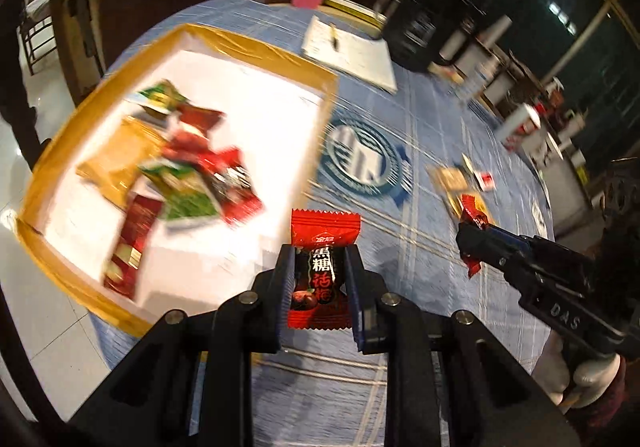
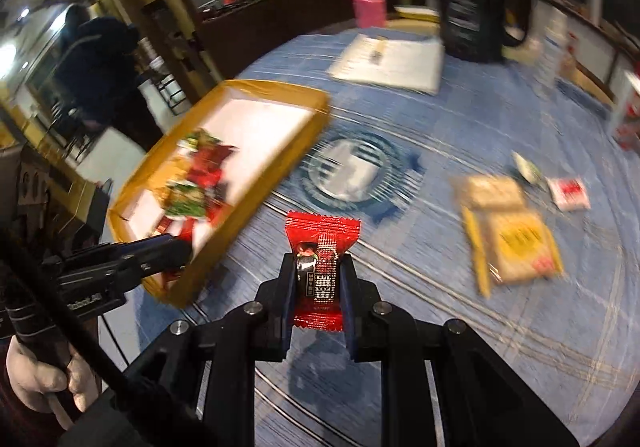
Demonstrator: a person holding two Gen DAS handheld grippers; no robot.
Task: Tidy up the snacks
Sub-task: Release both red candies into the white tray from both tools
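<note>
— Two red candy packets, one in each set of tongs: where do they stand against the tray?

— The yellow-rimmed tray point(image 1: 256, 47) lies on the blue desk point(image 1: 432, 151), ahead and to the left of both hands. The left tongs point(image 1: 320, 267) are nearer, at its near corner; the right tongs point(image 2: 318, 267) hang over open cloth.

— And the grip?

— Both narrow. The left pair clamps a red plum-candy packet point(image 1: 324, 231), the right a second red packet point(image 2: 322, 231), each with its long axis pointing forward along the fingers.

— What remains?

— Judging by the loose packets point(image 2: 516, 243) to the right, several.
</note>
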